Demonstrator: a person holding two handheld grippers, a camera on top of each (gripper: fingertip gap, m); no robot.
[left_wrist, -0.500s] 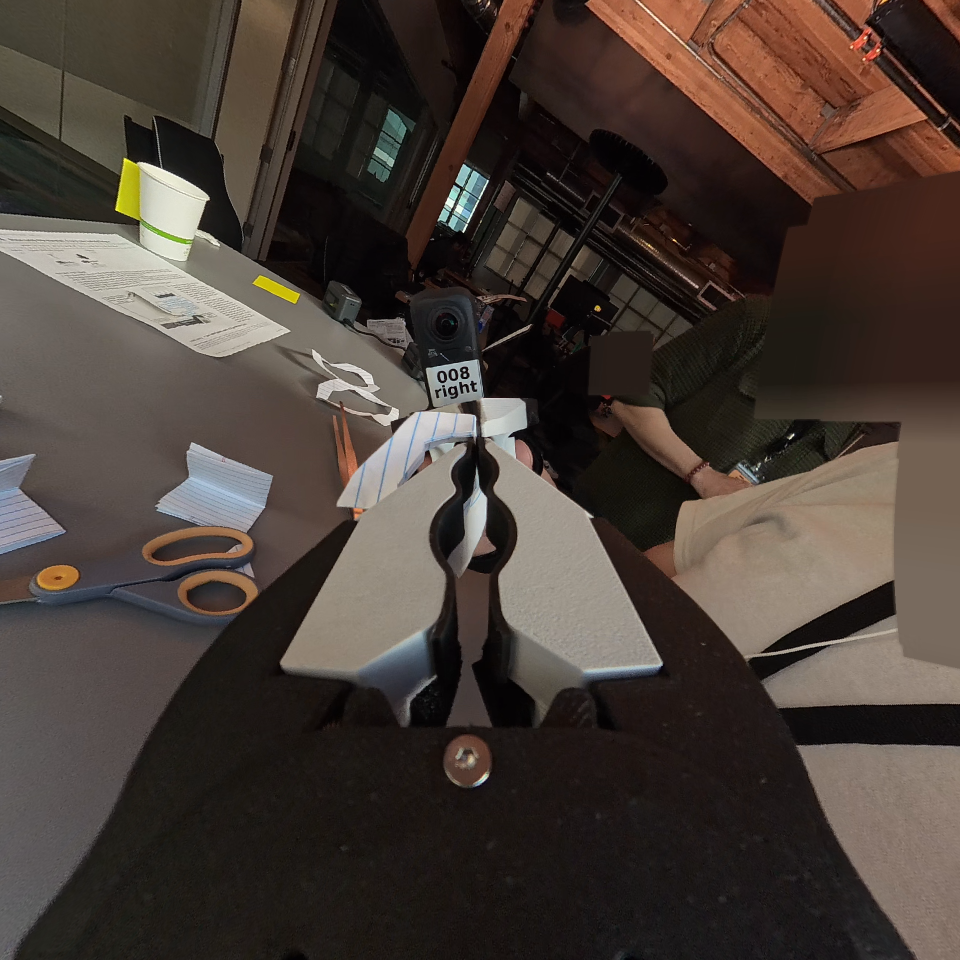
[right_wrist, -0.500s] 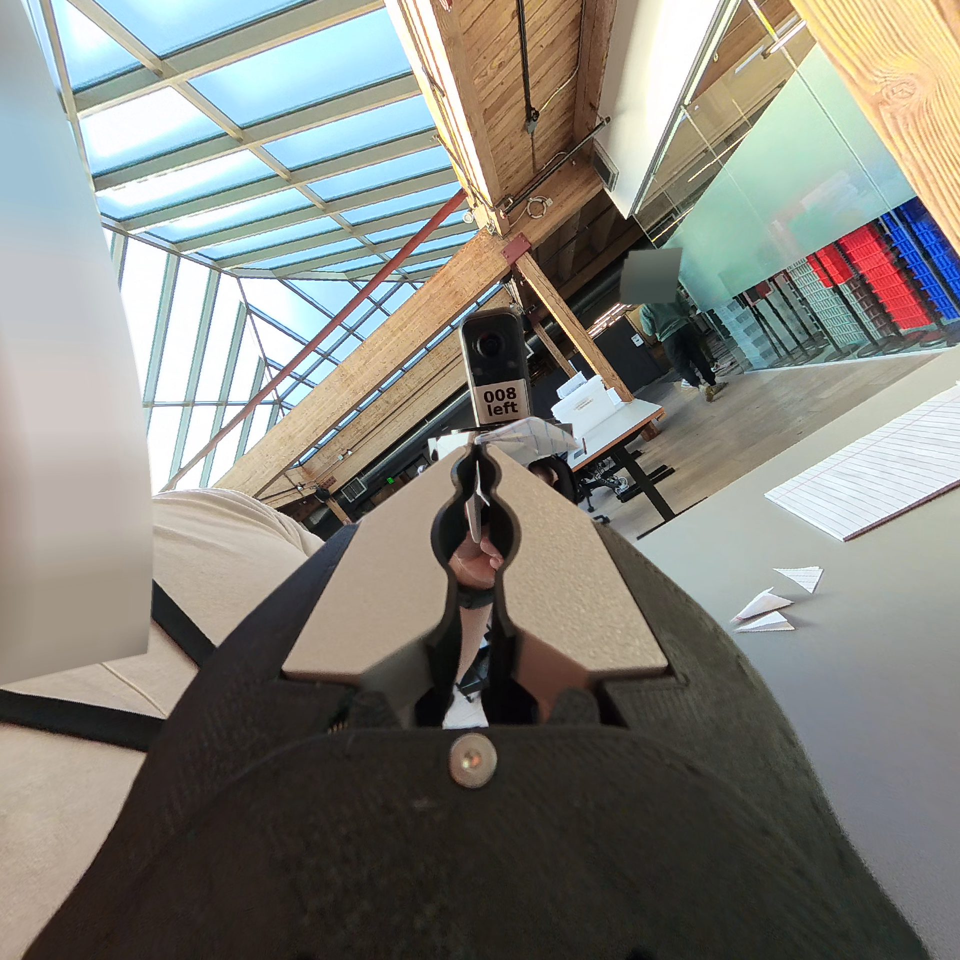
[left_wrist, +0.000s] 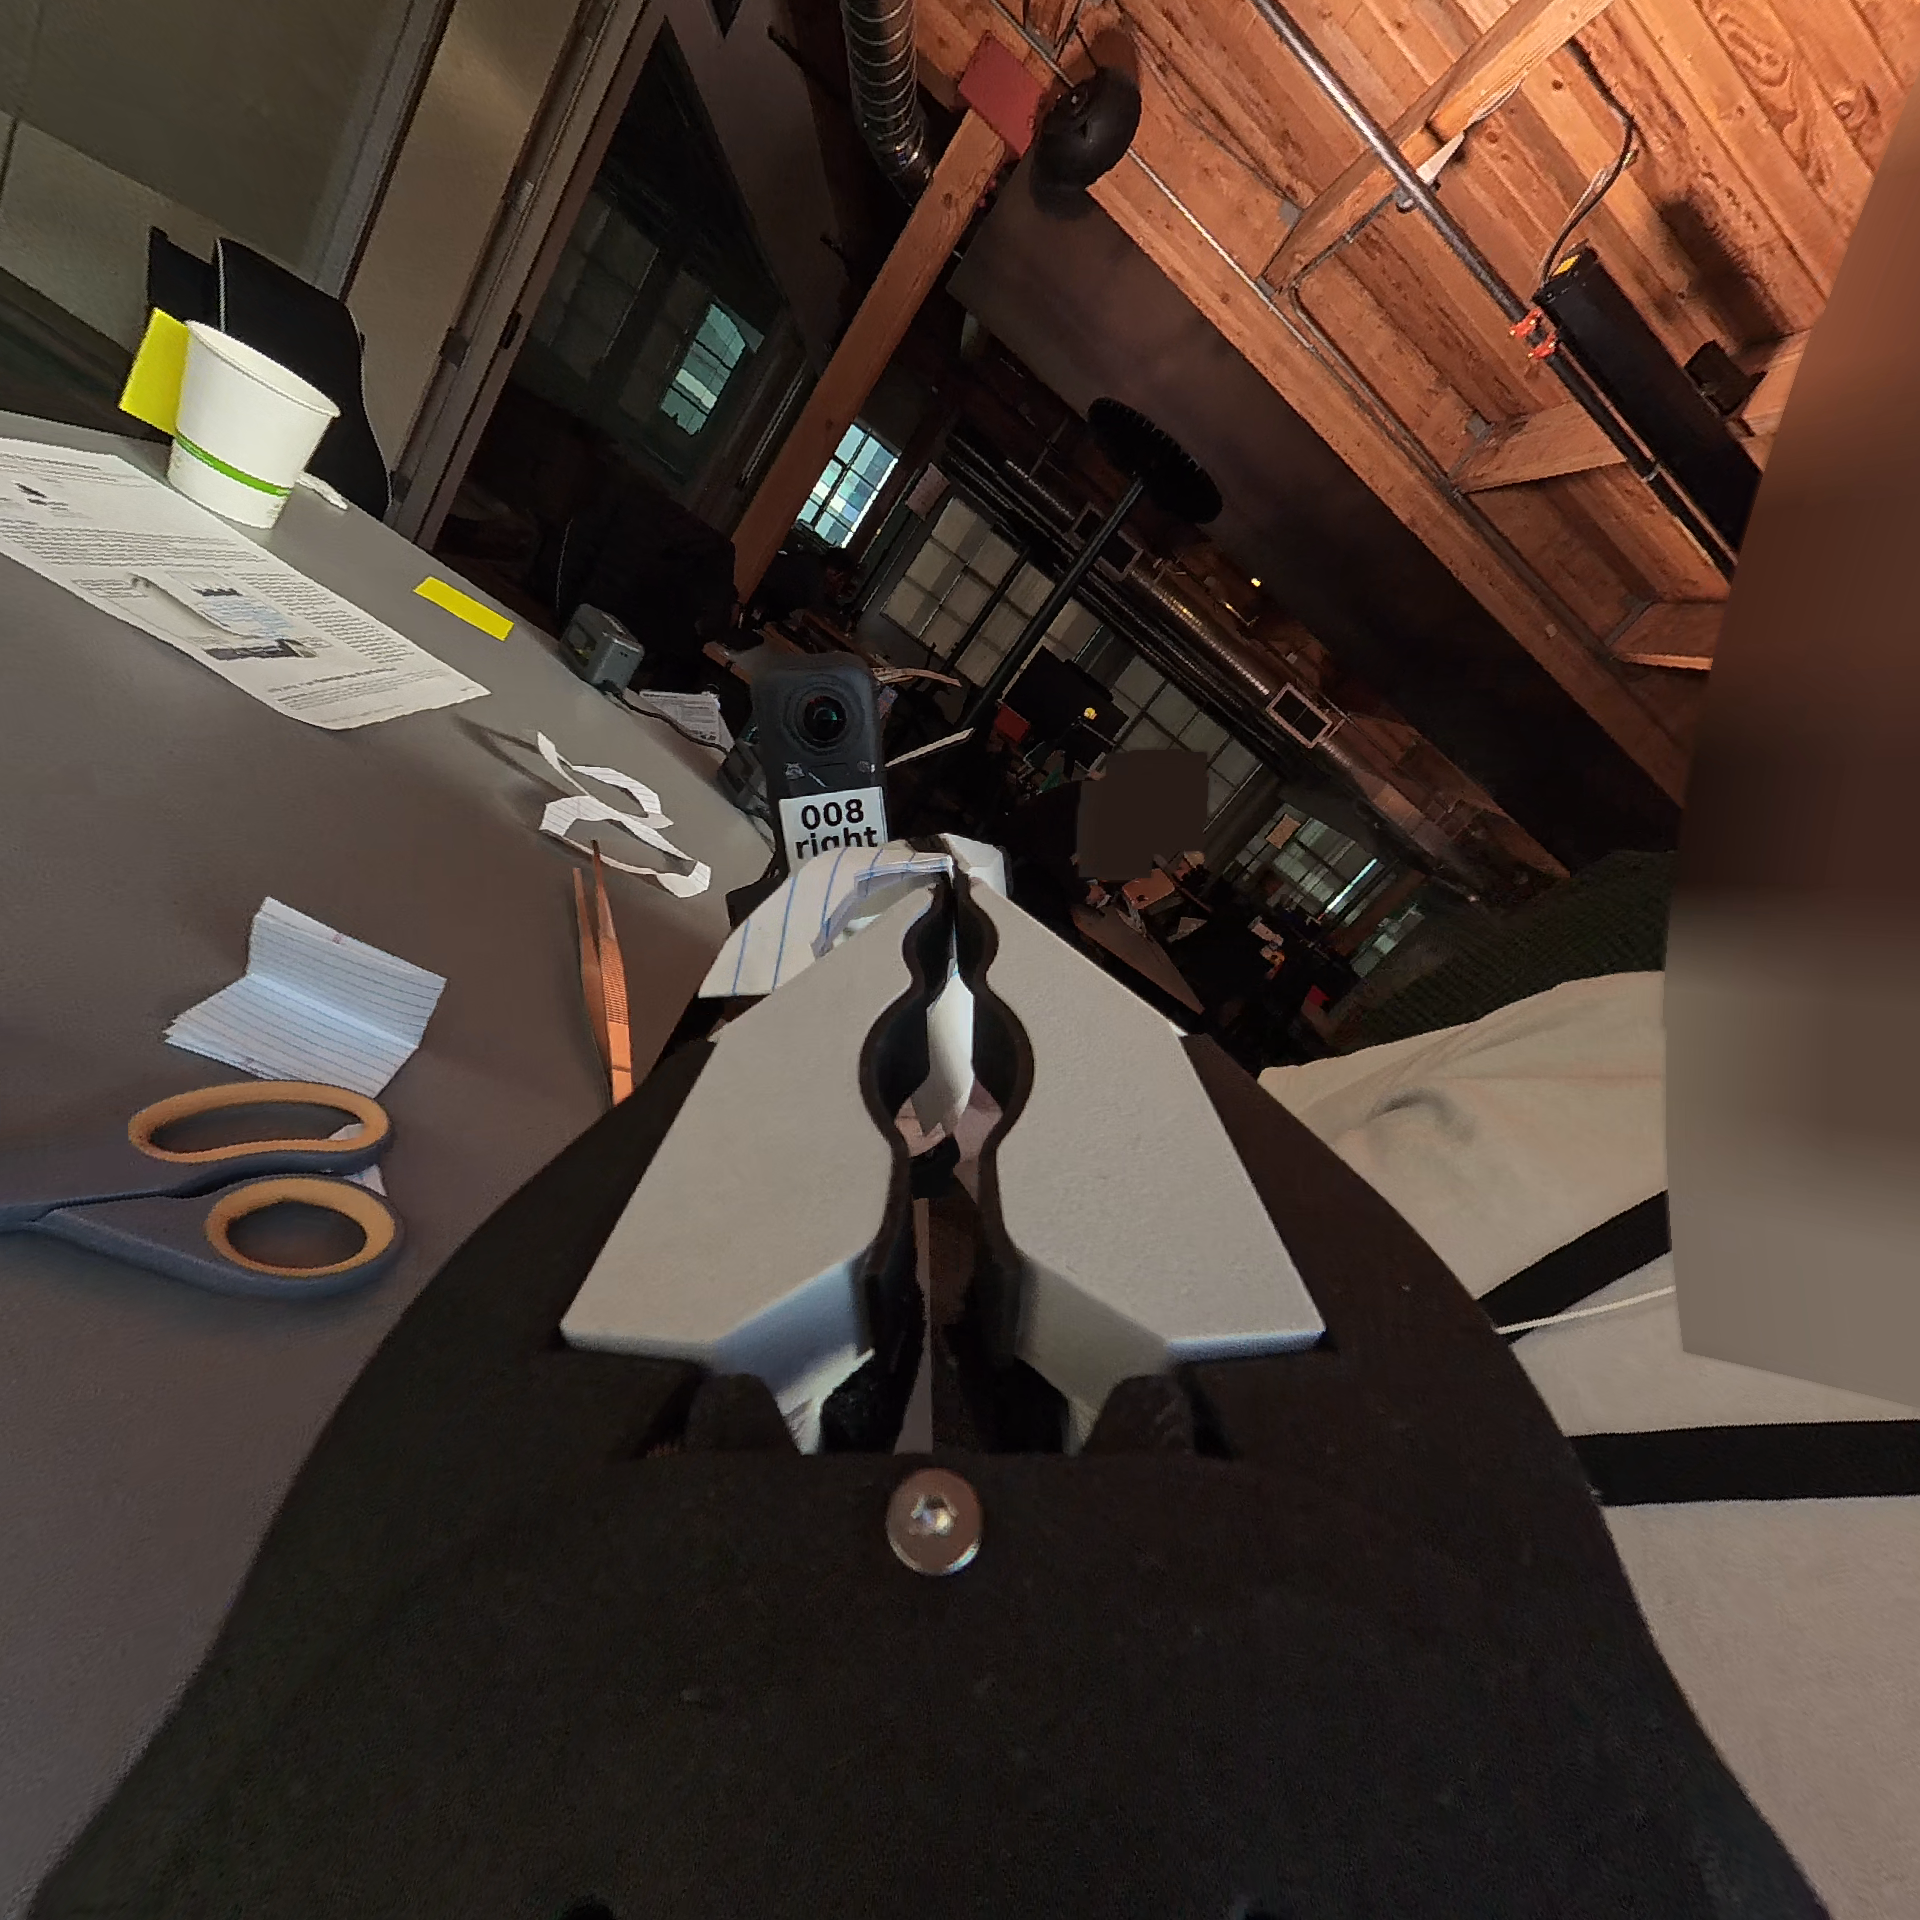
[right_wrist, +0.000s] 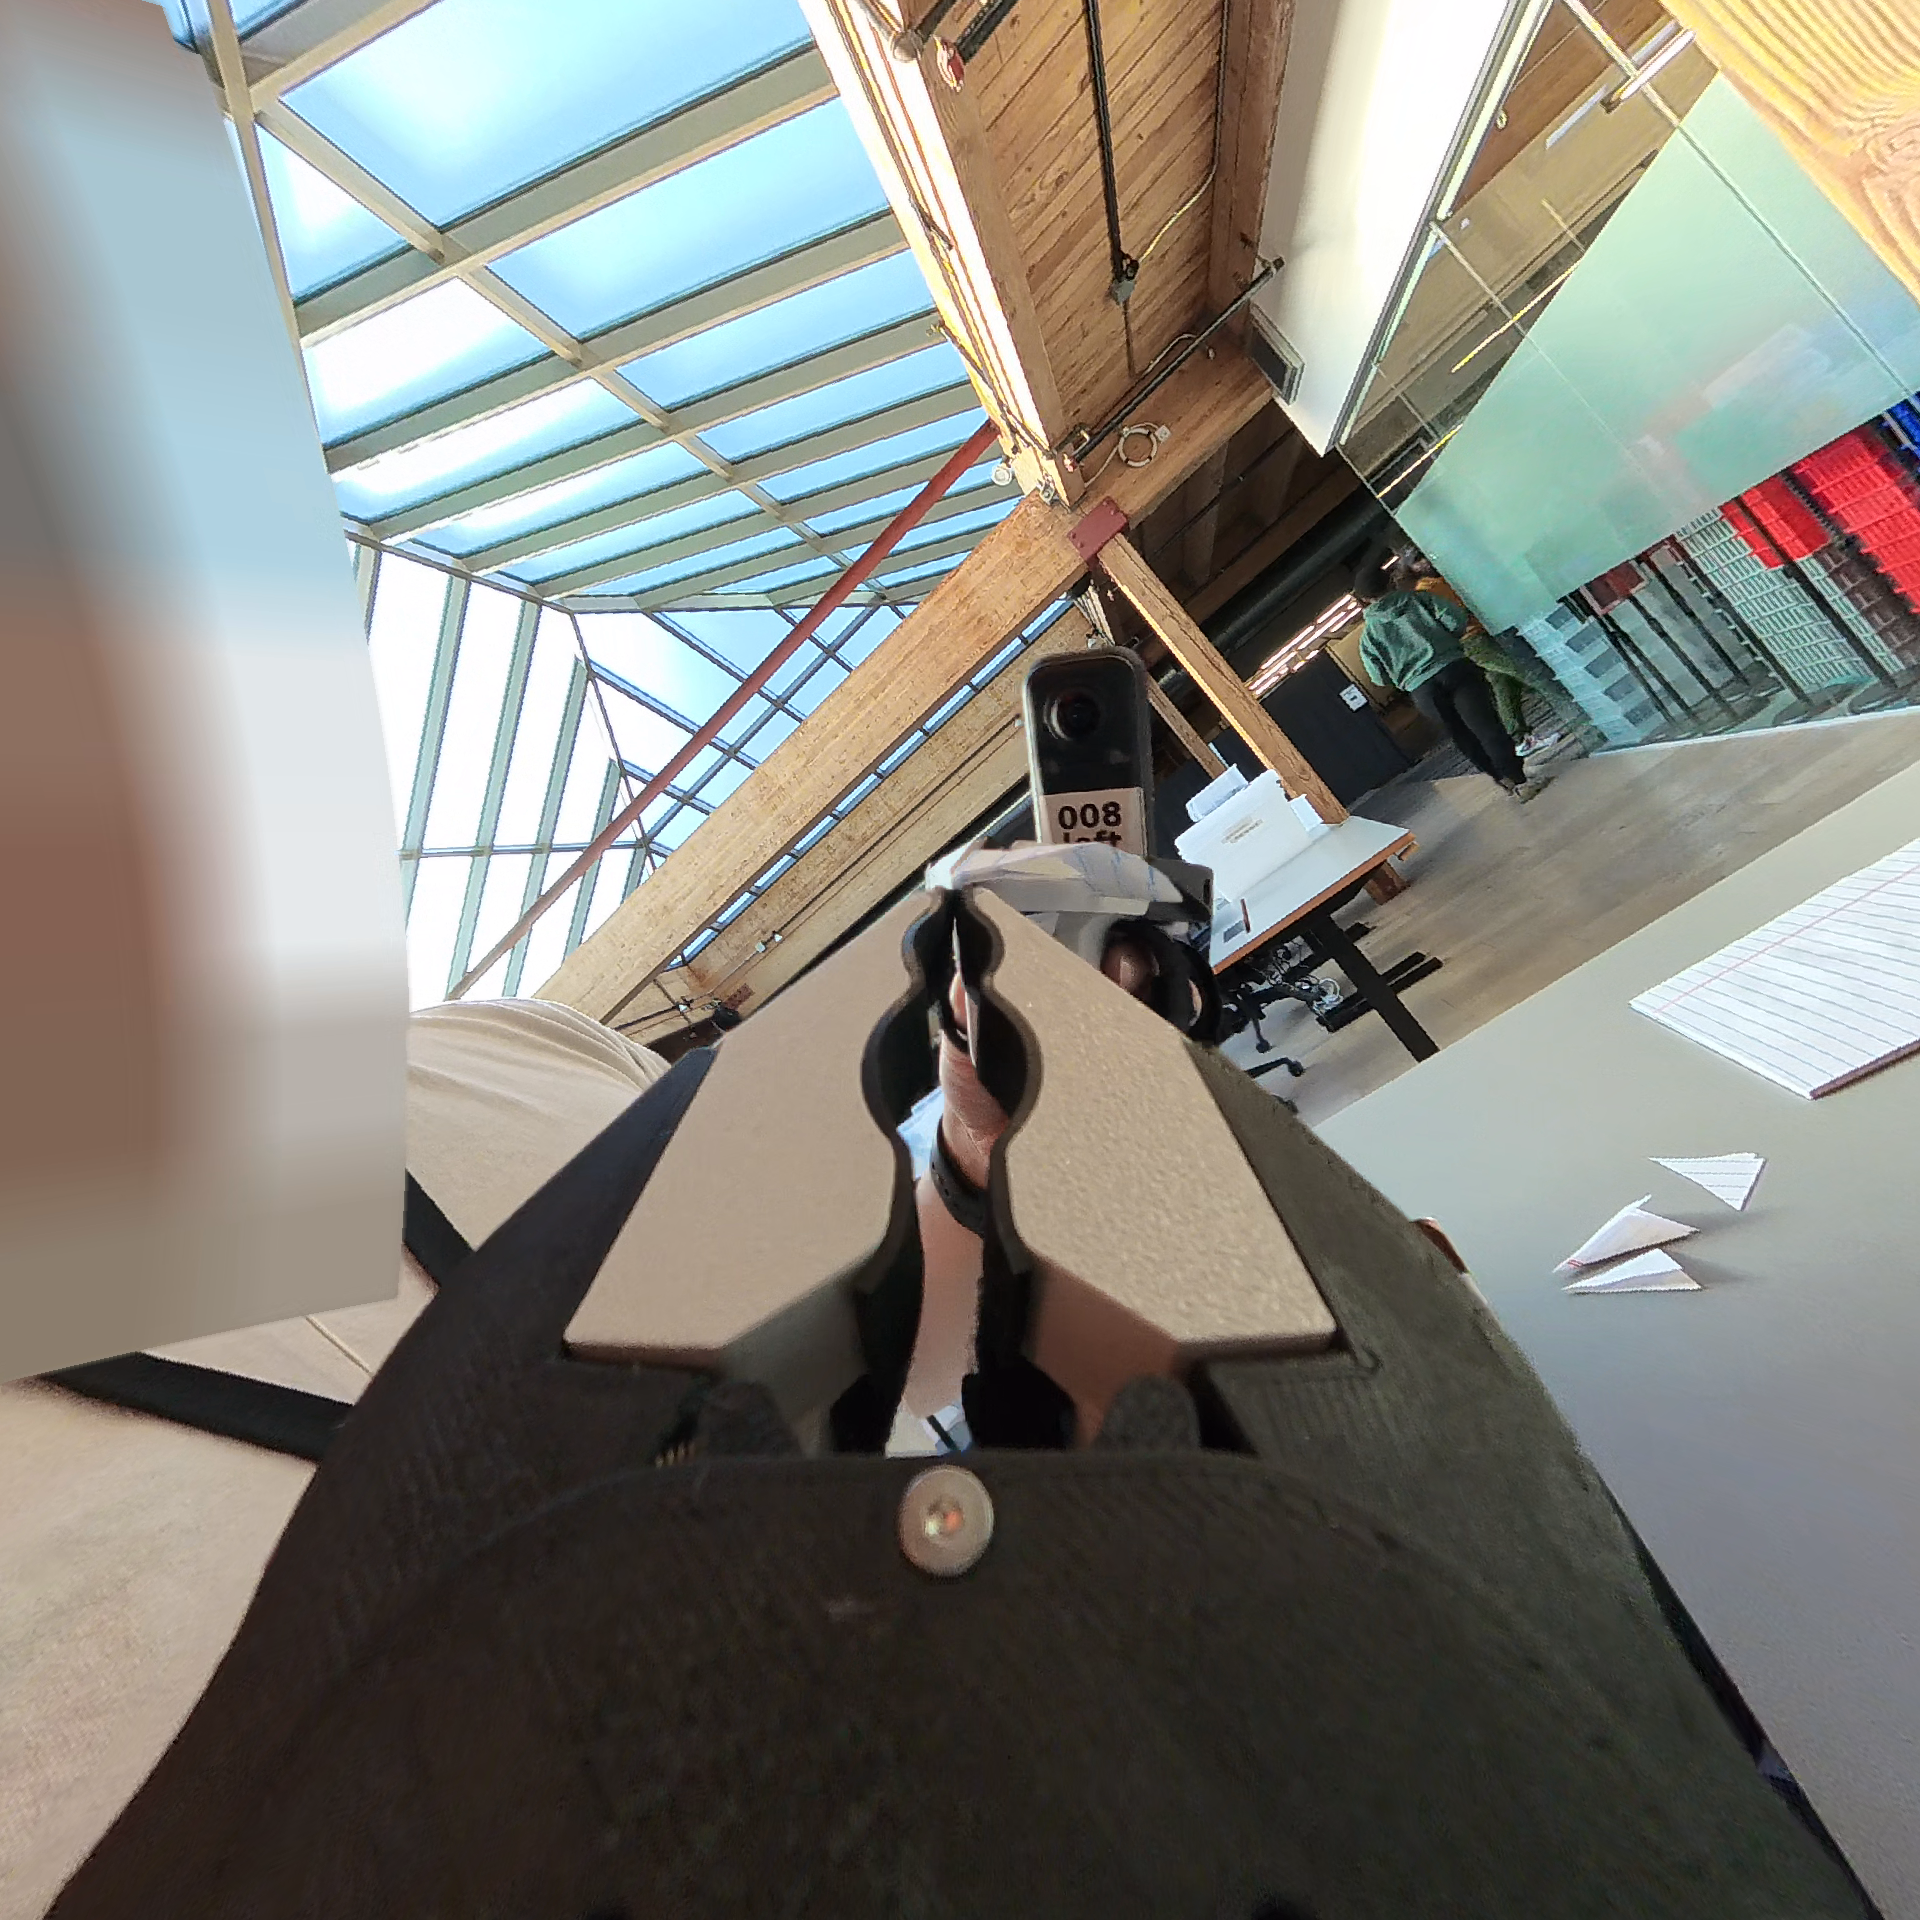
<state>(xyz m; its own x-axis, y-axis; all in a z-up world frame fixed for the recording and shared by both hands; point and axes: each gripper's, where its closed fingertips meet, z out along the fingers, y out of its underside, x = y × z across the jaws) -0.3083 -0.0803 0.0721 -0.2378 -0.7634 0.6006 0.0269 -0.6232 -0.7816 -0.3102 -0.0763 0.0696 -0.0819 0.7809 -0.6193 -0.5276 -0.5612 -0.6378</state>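
**Both grippers tip up, paper stays pinched**

Your left gripper (left_wrist: 951, 904) is squeezed tight on the folded paper (left_wrist: 790, 935), and your right gripper (right_wrist: 956, 914) is squeezed on the same paper from the other side. The two grippers face each other, tip to tip, with the paper up in the air between them.

Since half a second ago, both grippers have tipped and turned a little. The paper looks more bunched at the tips now. Neither one has let go.

The grey table (left_wrist: 208, 831) sits below the paper. To the left of the paper lie thin tweezers (left_wrist: 608, 987), a cut paper scrap (left_wrist: 613, 810), a bent lined piece (left_wrist: 312, 997) and scissors (left_wrist: 239, 1195). Farther behind those are a printed sheet (left_wrist: 208, 603) and a white cup (left_wrist: 244, 426). On the other side of the paper are a lined pad (right_wrist: 1797, 987) and small folded paper shapes (right_wrist: 1631, 1247).

High over the paper you see a glass roof (right_wrist: 571, 312) and wooden beams (right_wrist: 1060, 208).
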